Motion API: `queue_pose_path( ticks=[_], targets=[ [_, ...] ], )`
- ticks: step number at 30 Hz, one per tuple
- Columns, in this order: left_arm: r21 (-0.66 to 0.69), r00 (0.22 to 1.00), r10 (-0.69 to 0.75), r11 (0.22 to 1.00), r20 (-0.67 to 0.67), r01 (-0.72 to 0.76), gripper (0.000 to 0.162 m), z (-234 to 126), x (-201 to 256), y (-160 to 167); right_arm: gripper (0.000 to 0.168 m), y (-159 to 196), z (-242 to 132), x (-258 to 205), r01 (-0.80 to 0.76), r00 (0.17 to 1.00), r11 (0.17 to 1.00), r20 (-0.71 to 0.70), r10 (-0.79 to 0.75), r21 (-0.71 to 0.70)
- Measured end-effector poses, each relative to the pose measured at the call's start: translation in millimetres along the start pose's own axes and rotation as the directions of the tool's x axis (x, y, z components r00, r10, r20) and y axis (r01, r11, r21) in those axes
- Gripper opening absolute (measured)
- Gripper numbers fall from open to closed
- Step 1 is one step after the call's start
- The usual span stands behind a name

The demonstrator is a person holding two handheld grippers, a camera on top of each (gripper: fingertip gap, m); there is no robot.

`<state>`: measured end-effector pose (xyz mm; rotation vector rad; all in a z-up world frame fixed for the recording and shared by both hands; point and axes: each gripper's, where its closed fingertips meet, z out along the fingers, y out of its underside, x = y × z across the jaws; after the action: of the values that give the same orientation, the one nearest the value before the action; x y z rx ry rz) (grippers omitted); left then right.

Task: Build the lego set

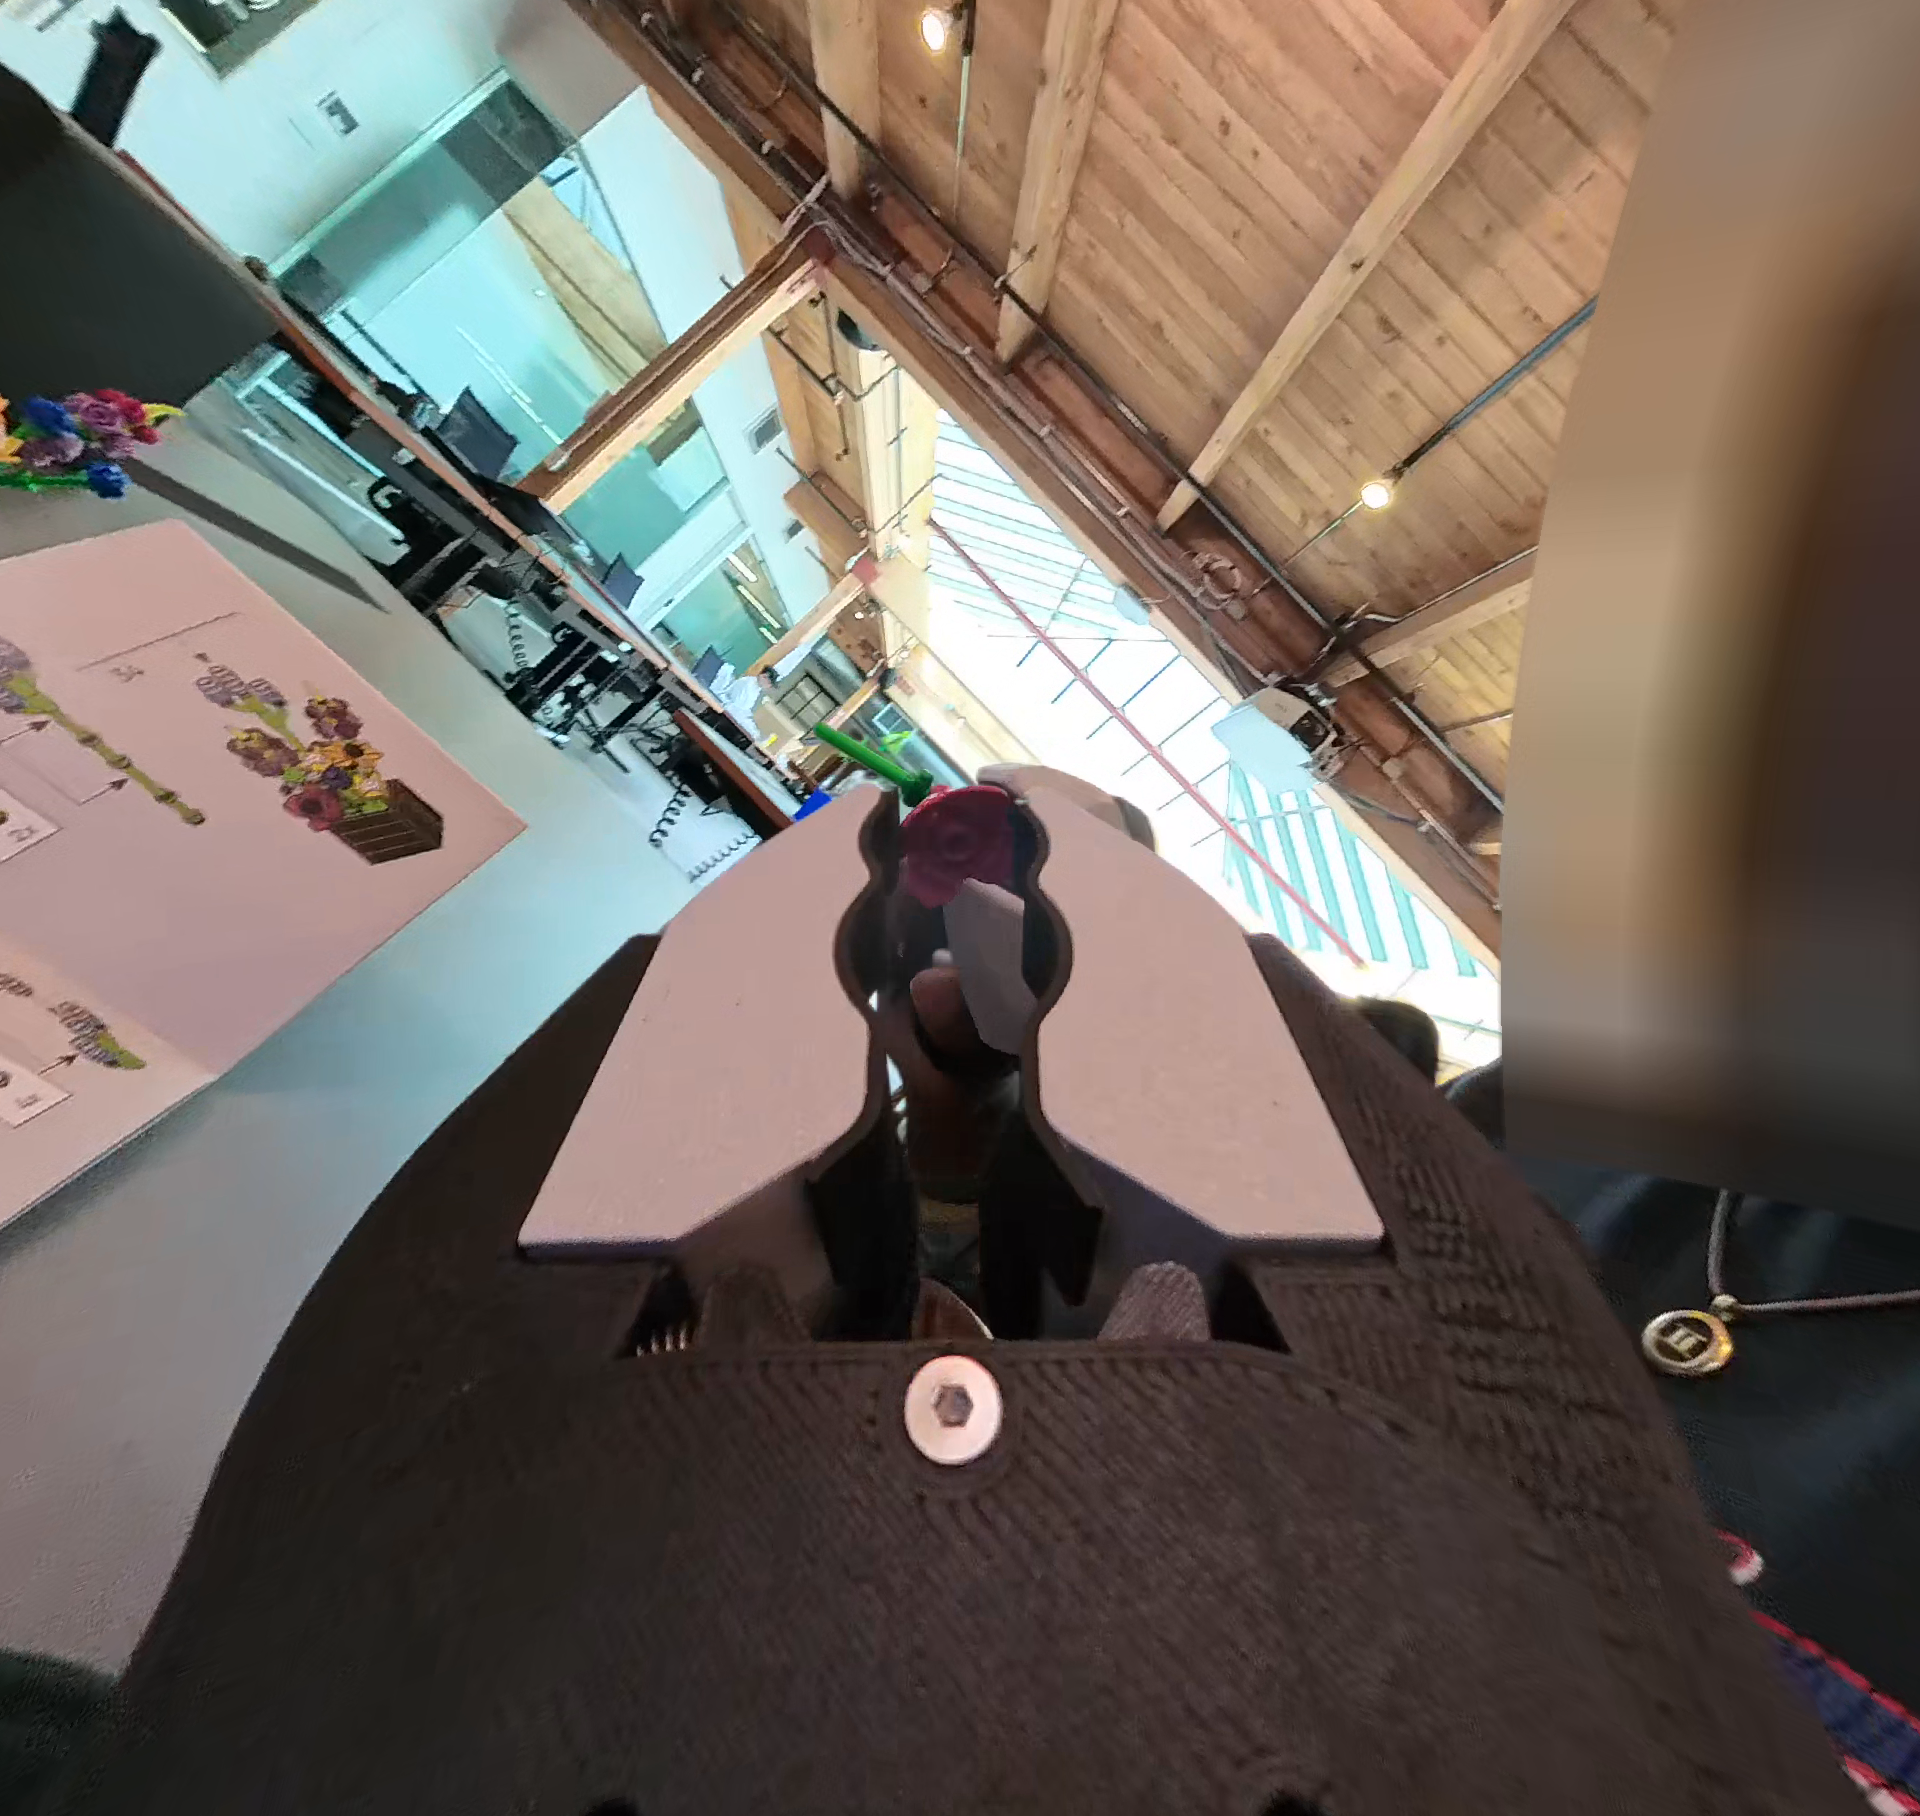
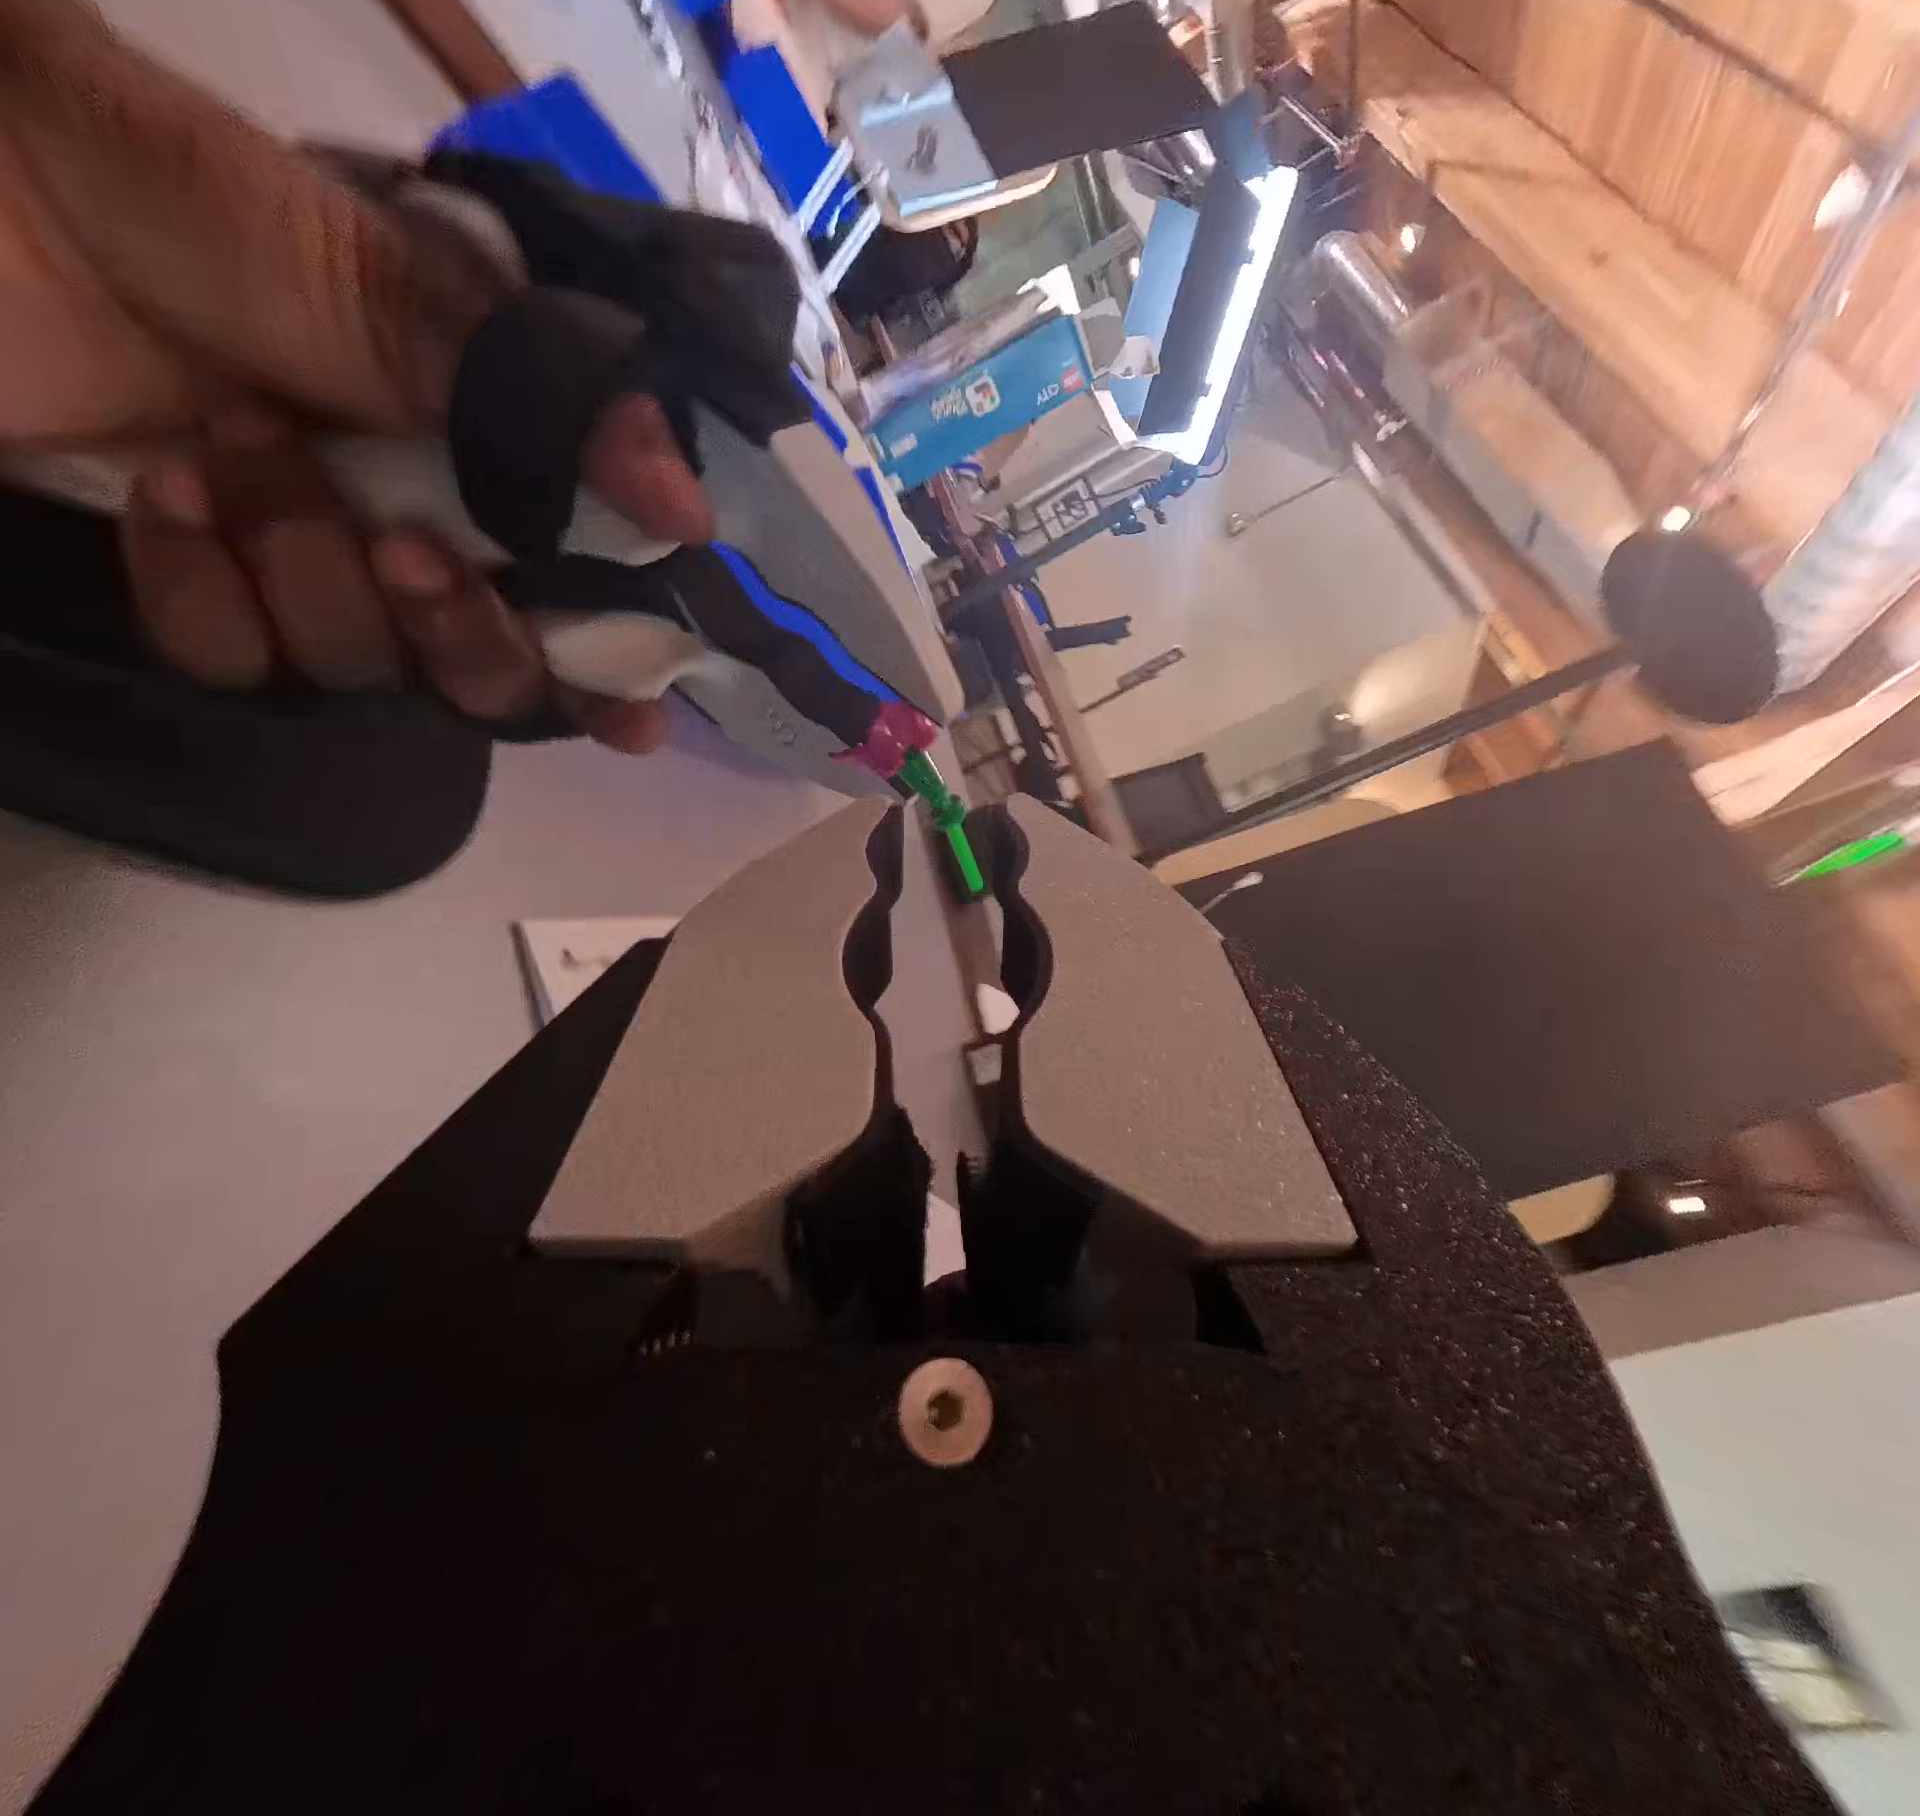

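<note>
At the centre of the left wrist view, the left gripper (image 1: pixel 956 836) has its fingers closed on a magenta flower piece (image 1: pixel 951 847), with a green stem (image 1: pixel 871 761) jutting out beyond the tips. In the right wrist view, the right gripper (image 2: pixel 951 831) pinches that stem (image 2: pixel 951 831) near the frame's centre. The instruction booklet (image 1: pixel 208 779) lies on the grey table (image 1: pixel 156 1299) at the left of the left wrist view.

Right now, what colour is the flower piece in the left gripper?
Magenta flower piece, clearest in left wrist view.
</note>
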<state>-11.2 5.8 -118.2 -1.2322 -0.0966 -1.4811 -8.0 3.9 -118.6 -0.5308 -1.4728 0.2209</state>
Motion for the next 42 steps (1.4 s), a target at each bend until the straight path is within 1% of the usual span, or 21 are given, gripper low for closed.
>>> queue_pose_path(
  ticks=[2, 4, 6, 10, 15, 18, 21, 23, 24, 26, 27, 29, 31, 32, 34, 35, 37, 39, 42],
  targets=[
    [-0.007, 1.000, 0.000, 1.000, 0.019, 0.000, 0.021, 0, -3, 3, 0.016, 2, 4, -6, 0.139, 0.990, 0.989, -0.015, -0.140, -0.045],
    [-0.012, 1.000, -0.022, 1.000, 0.020, 0.022, 0.021, 0, -3, 6, 0.018, 5, 7, -9, 0.230, 0.972, 0.970, -0.034, -0.233, -0.077],
    [-0.016, 0.999, -0.044, 0.999, 0.020, 0.044, 0.021, 2, -4, 9, 0.018, 7, 8, -9, 0.266, 0.960, 0.959, -0.060, -0.273, -0.099],
    [-0.008, 0.998, -0.056, 0.998, 0.026, 0.056, 0.021, 3, -7, 10, 0.007, 11, 8, -10, 0.276, 0.955, 0.954, -0.075, -0.286, -0.118],
    [-0.048, 0.999, -0.021, 0.999, 0.031, 0.023, 0.019, 3, -9, 14, 0.006, 15, 5, -14, 0.177, 0.981, 0.980, -0.062, -0.183, -0.089],
    [-0.067, 1.000, -0.008, 0.998, 0.021, 0.009, 0.023, 4, -8, 16, 0.006, 17, 4, -16, 0.102, 0.993, 0.993, -0.055, -0.106, -0.065],
    [-0.080, 0.999, 0.044, 0.996, 0.004, -0.043, 0.032, 2, -6, 15, 0.006, 22, 2, -11, -0.081, 0.995, 0.997, -0.055, 0.079, -0.019],
    [-0.093, 0.992, 0.126, 0.988, 0.009, -0.125, 0.035, 0, -7, 13, 0.006, 24, -1, -7, -0.262, 0.964, 0.964, -0.031, 0.263, 0.042],
    [-0.107, 0.983, 0.181, 0.978, 0.014, -0.178, 0.035, -1, -7, 12, 0.006, 24, -2, -5, -0.368, 0.930, 0.926, 0.005, 0.369, 0.084],
    [-0.165, 0.952, 0.306, 0.940, 0.023, -0.299, 0.035, -3, -11, 13, 0.006, 25, -4, -4, -0.578, 0.816, 0.802, 0.126, 0.564, 0.154],
    [-0.209, 0.930, 0.365, 0.912, 0.027, -0.352, 0.035, -5, -15, 15, 0.006, 25, -6, -4, -0.671, 0.741, 0.721, 0.199, 0.641, 0.174],
    [-0.313, 0.886, 0.462, 0.847, 0.032, -0.430, 0.035, -7, -26, 21, 0.006, 26, -10, 2, -0.827, 0.562, 0.524, 0.335, 0.757, 0.203],
    [-0.400, 0.838, 0.545, 0.772, 0.017, -0.494, 0.035, -8, -35, 27, 0.006, 35, -11, 11, -0.927, 0.374, 0.324, 0.404, 0.835, 0.189],
    [-0.430, 0.814, 0.581, 0.736, 0.005, -0.523, 0.035, -8, -39, 29, 0.006, 41, -10, 12, -0.949, 0.313, 0.265, 0.417, 0.853, 0.171],
    [-0.461, 0.785, 0.620, 0.692, -0.014, -0.555, 0.035, -6, -44, 32, 0.006, 48, -7, 7, -0.964, 0.264, 0.227, 0.421, 0.868, 0.137],
    [-0.464, 0.788, 0.615, 0.693, -0.019, -0.552, 0.035, -4, -45, 33, 0.006, 49, -6, 4, -0.971, 0.241, 0.209, 0.428, 0.871, 0.121],
    [-0.449, 0.813, 0.583, 0.724, -0.007, -0.523, 0.033, -1, -47, 34, 0.006, 48, -5, 1, -0.984, 0.179, 0.146, 0.462, 0.869, 0.106],
    [-0.433, 0.830, 0.558, 0.751, 0.014, -0.498, 0.028, -1, -49, 31, 0.006, 49, -5, 1, -0.991, 0.126, 0.090, 0.486, 0.865, 0.097],
    [-0.413, 0.847, 0.530, 0.779, 0.031, -0.472, 0.025, -2, -51, 27, 0.006, 51, -4, -2, -0.995, 0.099, 0.070, 0.497, 0.862, 0.076]
  ],
)
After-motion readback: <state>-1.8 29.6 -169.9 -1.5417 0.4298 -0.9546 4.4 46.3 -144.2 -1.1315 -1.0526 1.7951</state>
